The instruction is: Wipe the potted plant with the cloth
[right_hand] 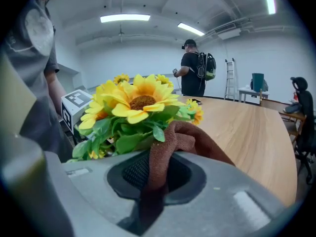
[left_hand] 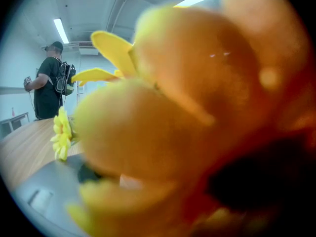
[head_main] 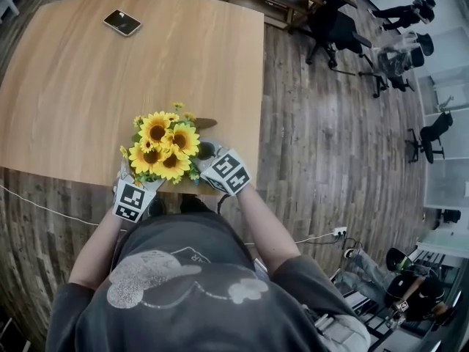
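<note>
The potted plant point(head_main: 163, 147), a bunch of yellow sunflowers with green leaves, stands at the near edge of the wooden table point(head_main: 88, 79). My right gripper point(head_main: 208, 152) is at the plant's right side, shut on a brown cloth point(right_hand: 163, 152) that is pinched between its jaws and bulges up against the leaves point(right_hand: 123, 137). My left gripper point(head_main: 135, 191) is tucked under the flowers on the plant's left. Blurred orange petals point(left_hand: 197, 112) fill the left gripper view and hide its jaws, so what they hold cannot be seen. The pot itself is hidden by the blooms.
A phone point(head_main: 122, 23) lies at the far side of the table. A person with a backpack point(right_hand: 194, 73) stands beyond the table. Office chairs point(head_main: 337, 28) and desks stand on the wooden floor to the right.
</note>
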Tool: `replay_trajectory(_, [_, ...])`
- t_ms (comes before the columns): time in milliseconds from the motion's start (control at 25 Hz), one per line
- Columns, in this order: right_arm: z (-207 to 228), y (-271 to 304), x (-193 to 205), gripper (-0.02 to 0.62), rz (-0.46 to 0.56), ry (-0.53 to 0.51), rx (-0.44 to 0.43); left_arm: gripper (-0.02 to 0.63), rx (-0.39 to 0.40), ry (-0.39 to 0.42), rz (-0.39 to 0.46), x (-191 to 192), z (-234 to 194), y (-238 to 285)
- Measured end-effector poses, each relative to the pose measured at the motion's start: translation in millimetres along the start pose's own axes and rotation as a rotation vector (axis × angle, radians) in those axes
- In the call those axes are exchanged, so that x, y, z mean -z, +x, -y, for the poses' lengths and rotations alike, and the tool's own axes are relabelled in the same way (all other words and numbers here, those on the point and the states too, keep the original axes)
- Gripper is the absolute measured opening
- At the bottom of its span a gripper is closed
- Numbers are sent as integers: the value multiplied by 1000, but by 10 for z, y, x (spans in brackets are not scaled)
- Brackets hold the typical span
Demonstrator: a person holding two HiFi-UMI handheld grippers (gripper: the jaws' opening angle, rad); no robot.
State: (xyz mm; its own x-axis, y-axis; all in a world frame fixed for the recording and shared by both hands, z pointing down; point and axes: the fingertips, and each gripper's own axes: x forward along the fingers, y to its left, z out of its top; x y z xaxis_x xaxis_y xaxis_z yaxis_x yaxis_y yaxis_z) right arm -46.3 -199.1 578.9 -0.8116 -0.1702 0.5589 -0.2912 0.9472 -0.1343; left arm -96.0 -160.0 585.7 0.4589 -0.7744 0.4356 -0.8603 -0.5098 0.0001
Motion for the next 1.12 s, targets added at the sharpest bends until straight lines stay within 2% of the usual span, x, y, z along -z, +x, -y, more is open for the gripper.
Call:
replay_trajectory(280, [-272,-219,106,48,-3,20,9,449,114,54,-3,-54,83,75])
replay_trajectory(680, [-730,-225,207,48,-12,42,-51,454,304,159,-12,-97,140,204])
replay_trajectory(1000, [-820,-187,210,48,-4,44,-75,449,282,121,-16,-52,116,211])
replay_trajectory(1120, [-828,-184,208,48,0,58,-67,449,241,95,-15,-41,49,165])
